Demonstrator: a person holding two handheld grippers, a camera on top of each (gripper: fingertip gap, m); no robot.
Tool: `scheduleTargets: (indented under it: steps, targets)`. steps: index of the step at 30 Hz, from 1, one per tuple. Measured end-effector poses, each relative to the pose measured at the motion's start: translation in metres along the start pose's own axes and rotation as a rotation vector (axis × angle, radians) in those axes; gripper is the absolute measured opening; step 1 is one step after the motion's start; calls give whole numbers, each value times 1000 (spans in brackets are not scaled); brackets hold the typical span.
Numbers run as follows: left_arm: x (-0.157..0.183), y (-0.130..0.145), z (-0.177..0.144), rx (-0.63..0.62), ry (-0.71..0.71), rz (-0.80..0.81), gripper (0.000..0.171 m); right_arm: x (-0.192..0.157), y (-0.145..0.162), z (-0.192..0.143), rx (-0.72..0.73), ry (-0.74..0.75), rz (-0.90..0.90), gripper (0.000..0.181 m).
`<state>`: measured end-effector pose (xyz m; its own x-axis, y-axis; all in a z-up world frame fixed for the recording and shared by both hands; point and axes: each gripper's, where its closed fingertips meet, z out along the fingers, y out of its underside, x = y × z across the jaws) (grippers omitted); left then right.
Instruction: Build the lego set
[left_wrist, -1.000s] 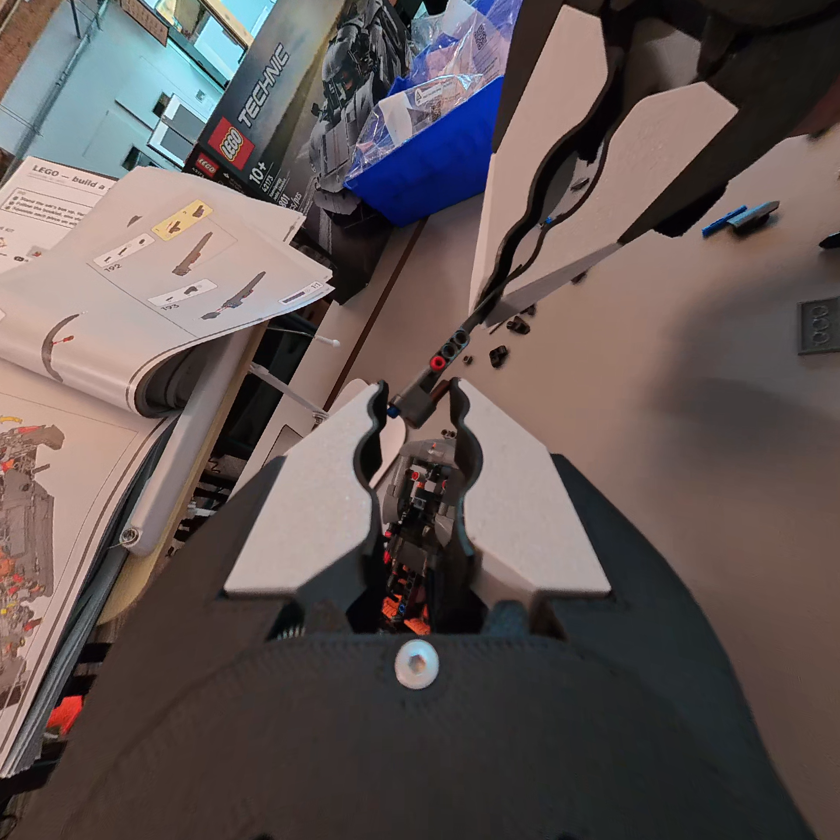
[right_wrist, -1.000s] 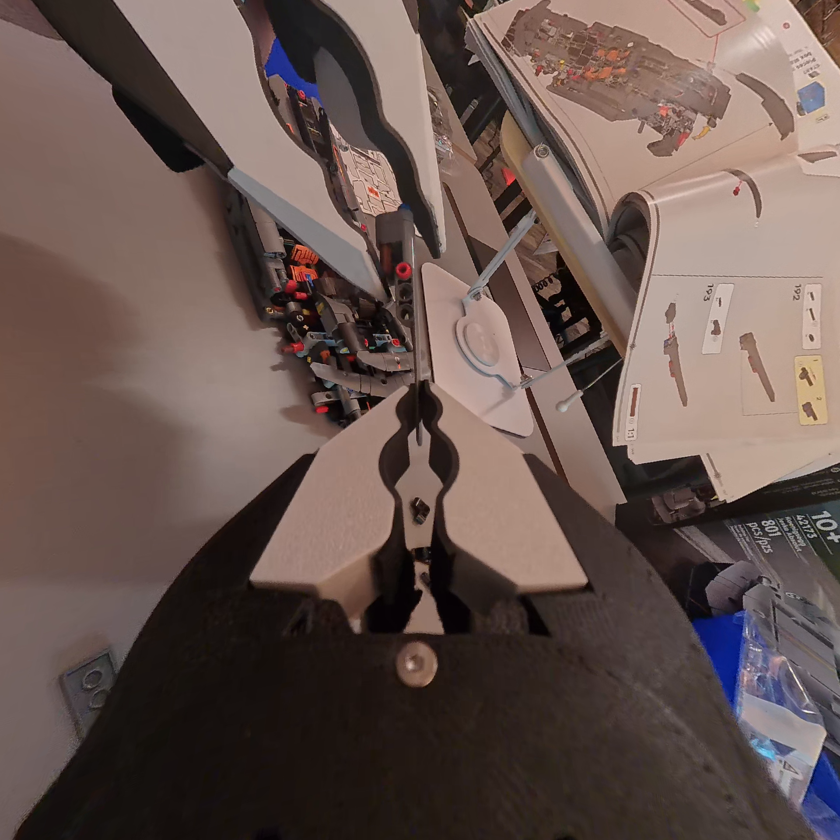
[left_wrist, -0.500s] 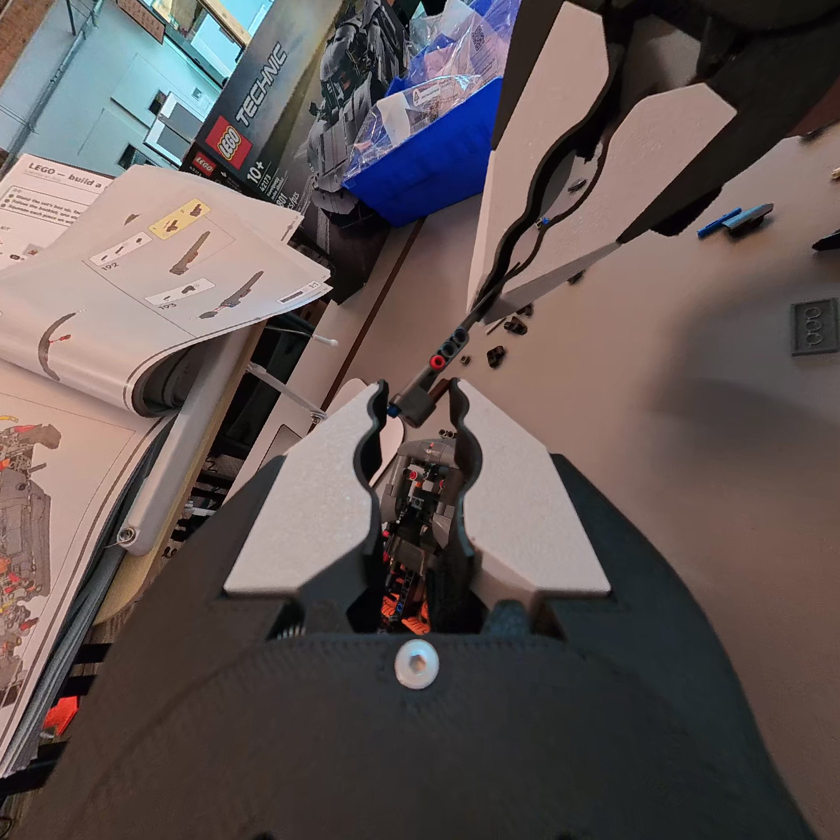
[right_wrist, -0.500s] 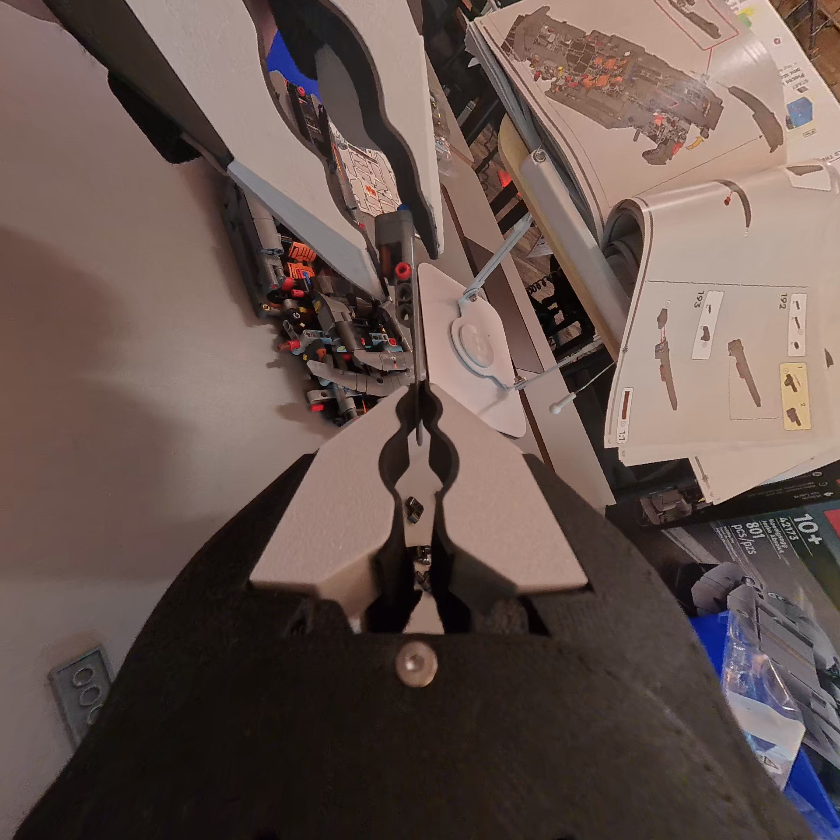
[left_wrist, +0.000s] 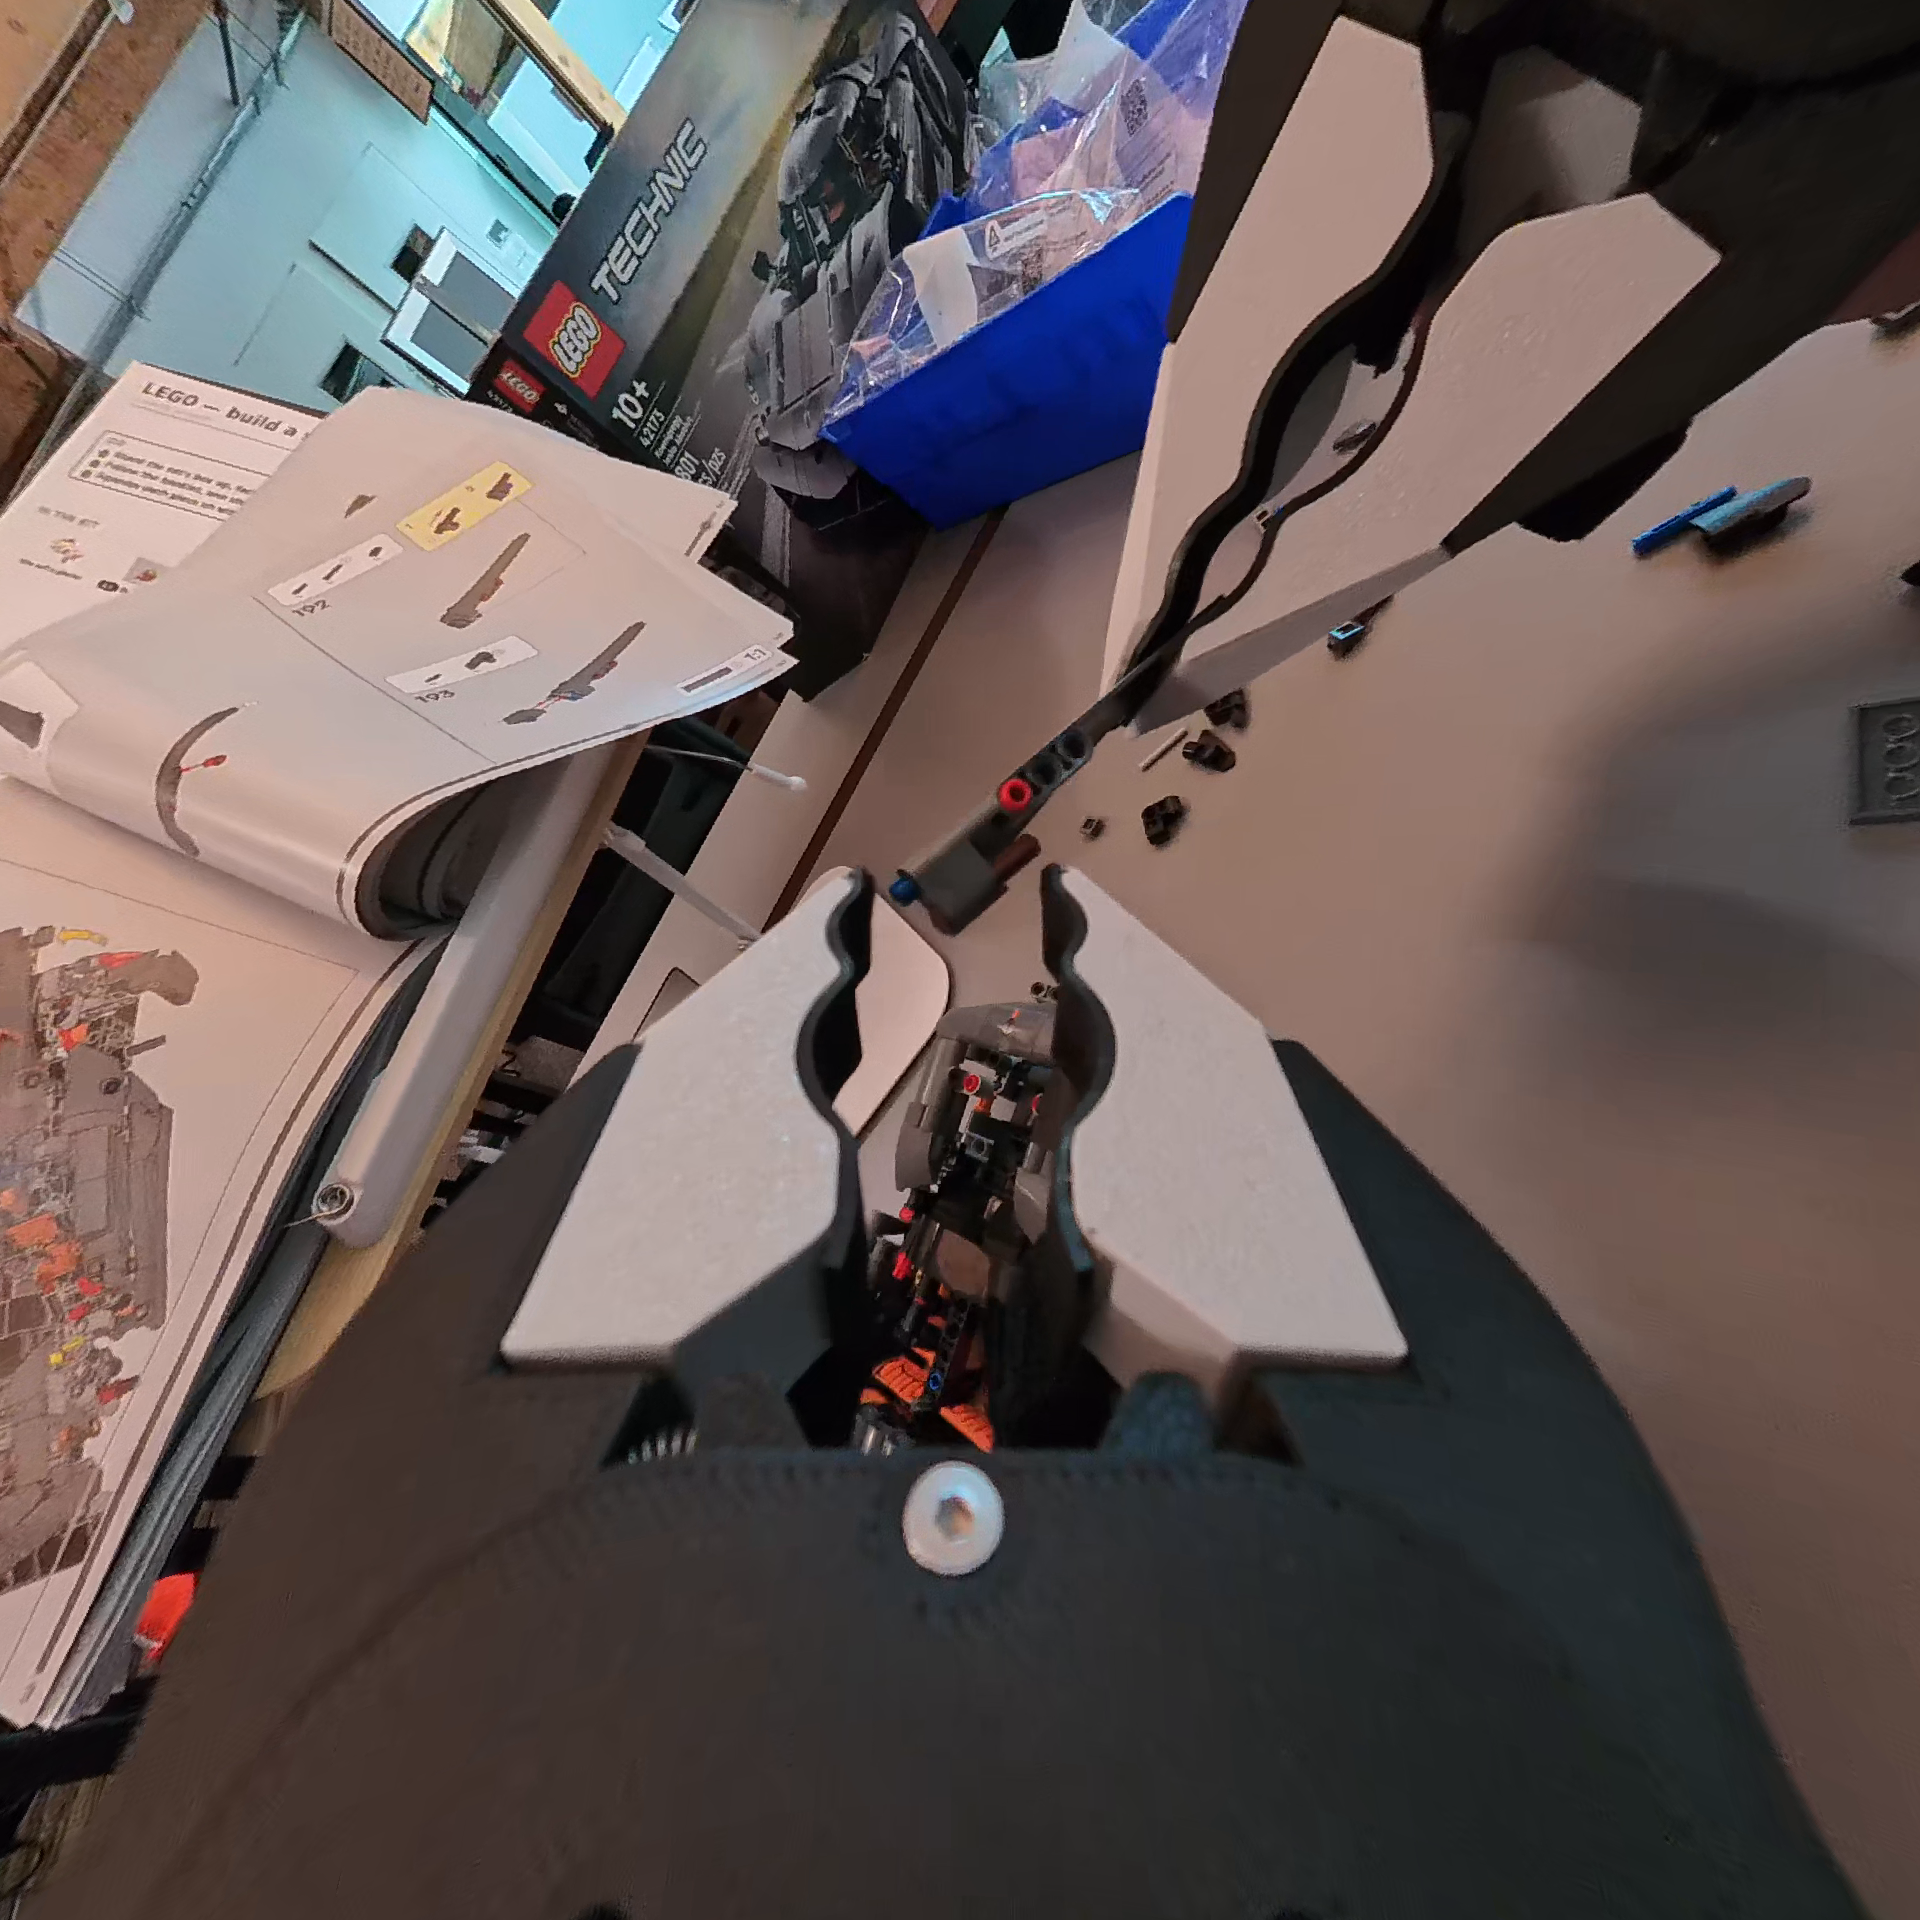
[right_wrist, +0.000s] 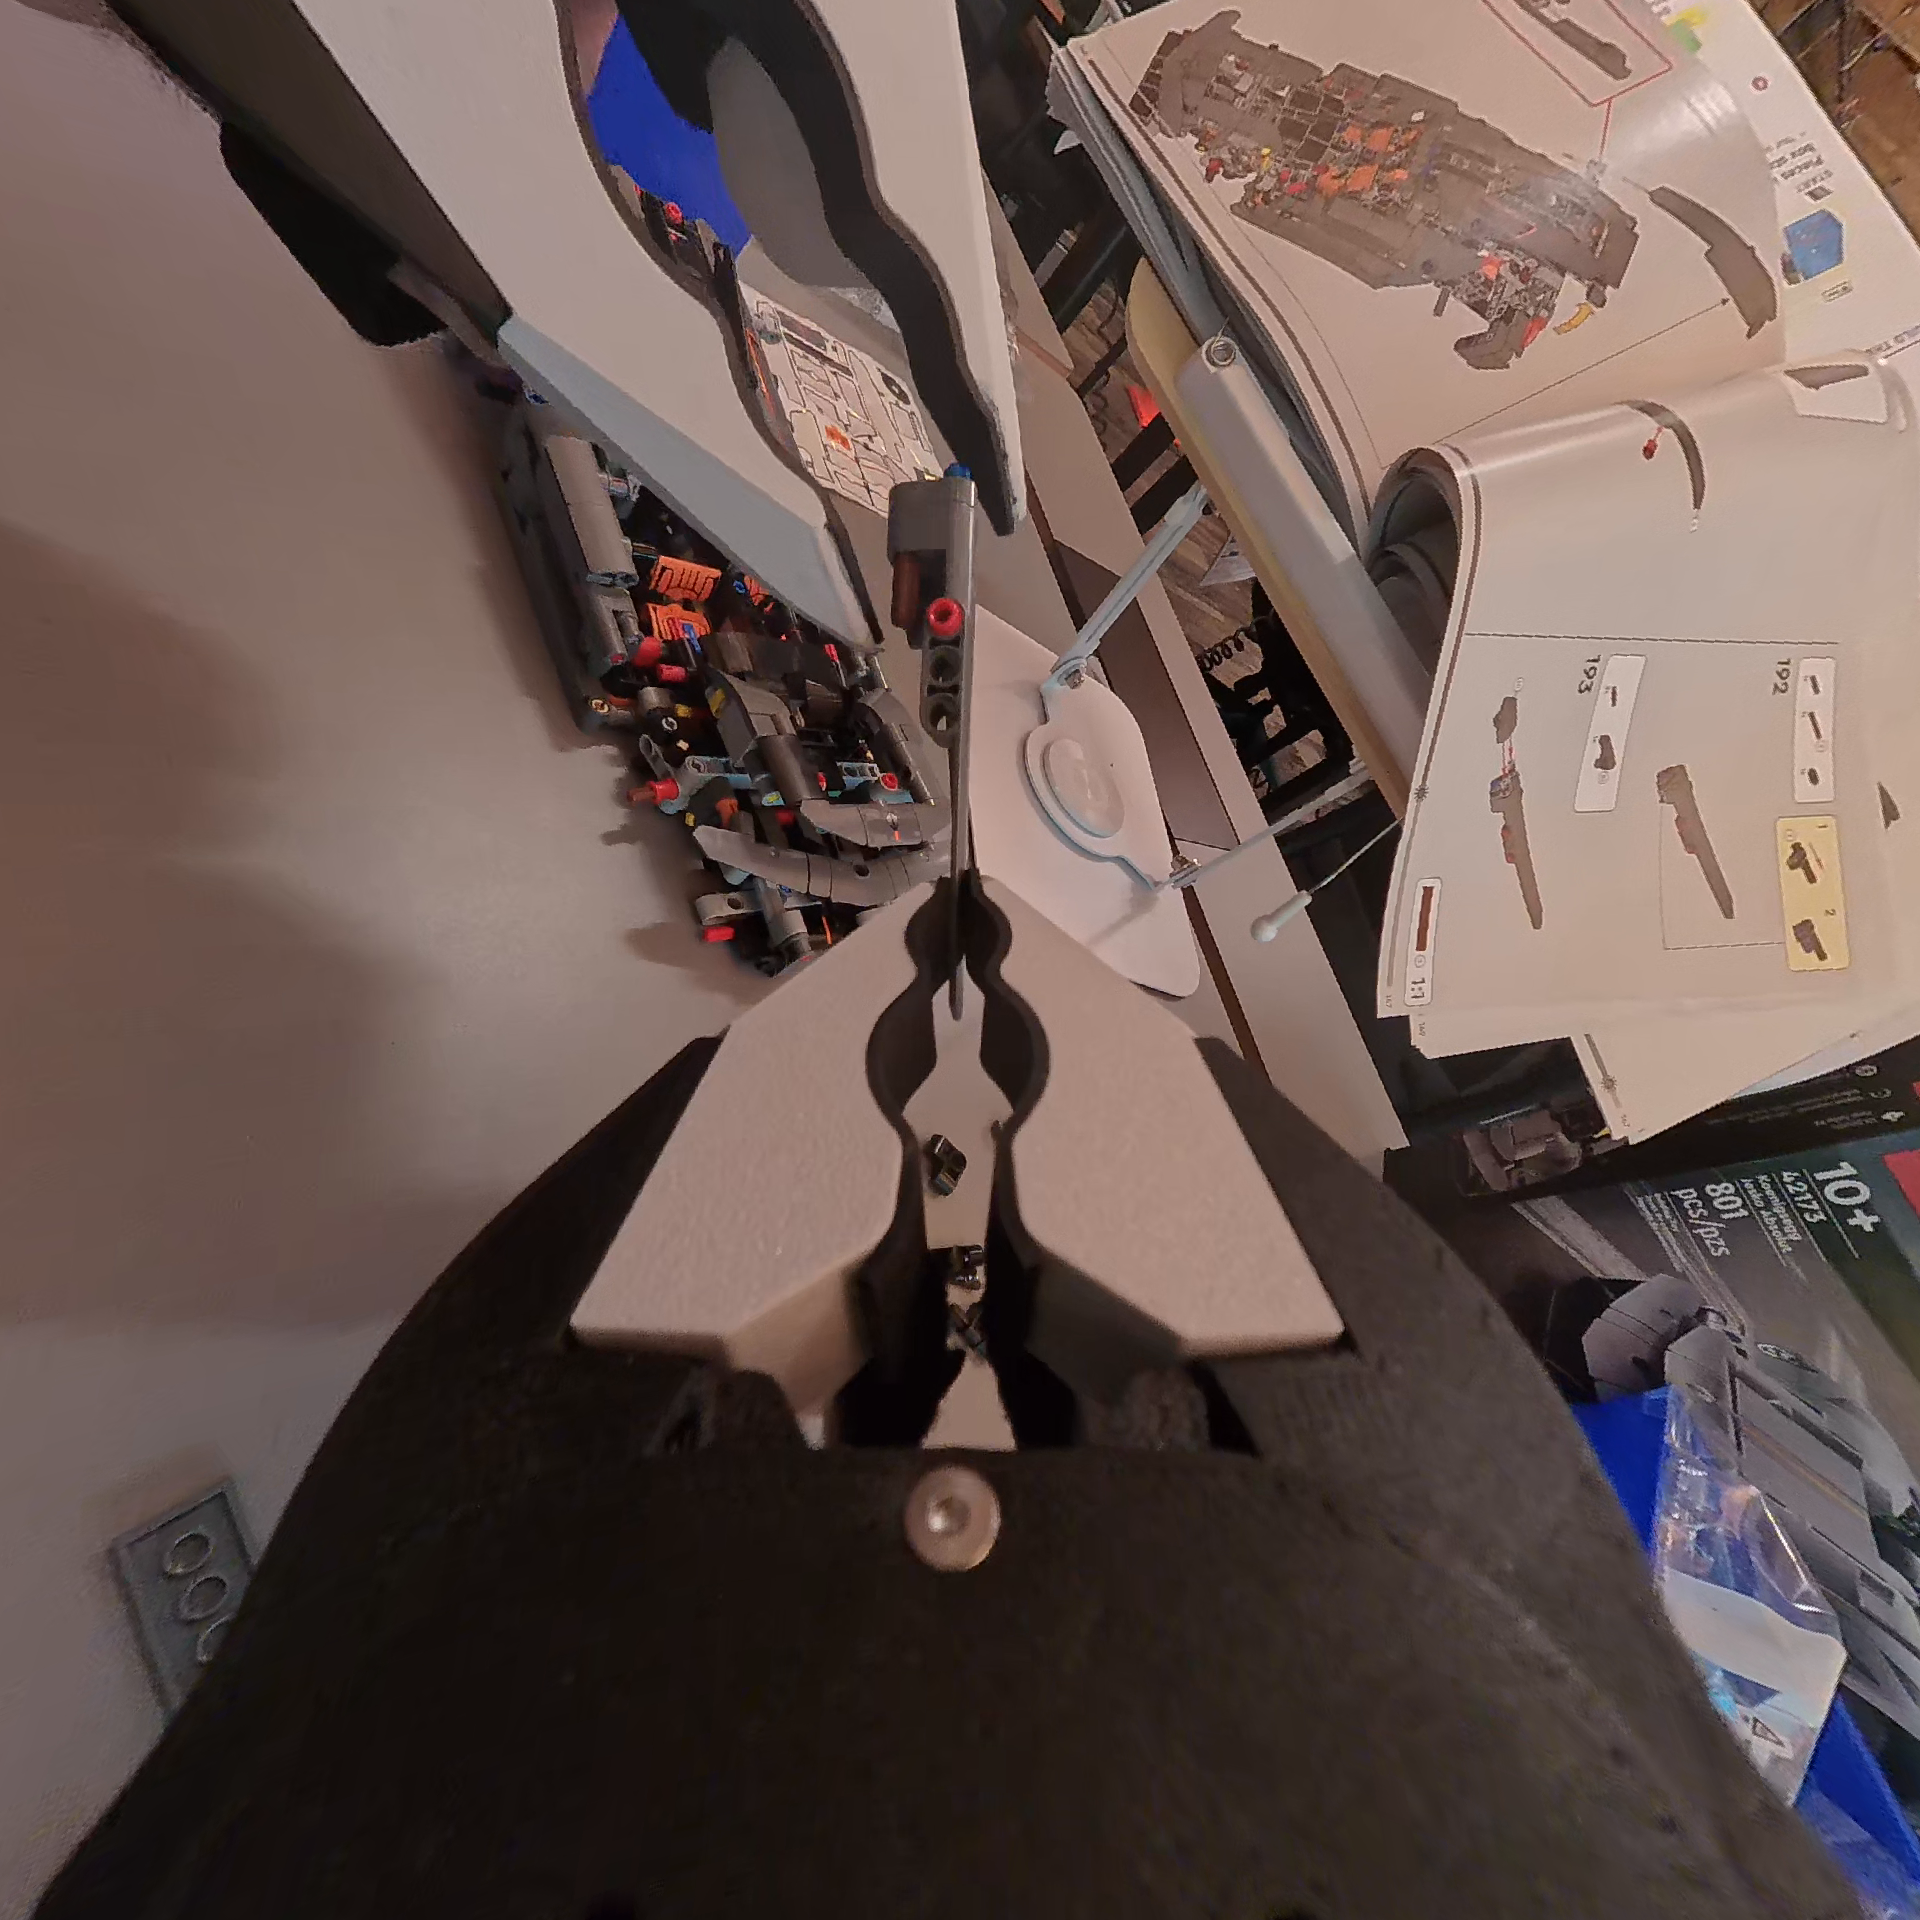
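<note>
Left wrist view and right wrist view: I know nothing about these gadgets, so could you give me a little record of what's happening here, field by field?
Left gripper: open, nothing clamped
Right gripper: shut on the long thin lego piece
Piece's far end: grey block by the left gripper's tips; contact unclear
Partly built model: on the table, under the left gripper
Loose parts: small dark bits near the right gripper
Instruction booklet: open, beside the table
Set box: behind the booklet, beside a blue bin of bags
</note>
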<state>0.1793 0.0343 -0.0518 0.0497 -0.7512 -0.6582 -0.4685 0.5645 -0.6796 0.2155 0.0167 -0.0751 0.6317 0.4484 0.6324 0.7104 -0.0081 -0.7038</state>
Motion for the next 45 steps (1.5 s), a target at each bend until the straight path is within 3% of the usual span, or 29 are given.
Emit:
scheduleTargets:
  steps: [7,10,16,19,22,27,31,34,36,39,42,45]
  targets:
    - [1,0,-1,5,10,15,28,1,-3,-2,37,-4,12,0]
    - [1,-5,-4,47,49,-61,33,-3,-12,-5,133,-91,119,0]
    - [12,-55,-21,362,311,-374,31,-12,-47,-30,495,-389,415,0]
    - [10,-76,-31,496,427,-492,22,-16,-51,-33,583,-465,479,0]
    - [16,-89,-32,557,525,-557,14,-14,-57,-39,674,-513,543,0]
    - [17,-96,-29,614,556,-586,9,-8,-62,-47,763,-545,604,0]
    - [17,-95,-21,571,487,-506,7,-4,-56,-42,743,-517,620,2]
    - [13,-91,-12,494,366,-360,7,8,-40,-34,644,-439,617,26]
    - [12,-83,-1,395,285,-230,7,20,-33,-38,626,-373,594,24]
    - [19,-71,13,268,244,-73,8,37,-42,-61,727,-330,578,25]
    - [25,-67,22,225,245,-22,8,32,-51,-66,735,-312,500,30]
    - [32,-67,26,211,284,-17,7,21,-52,-60,704,-324,456,16]
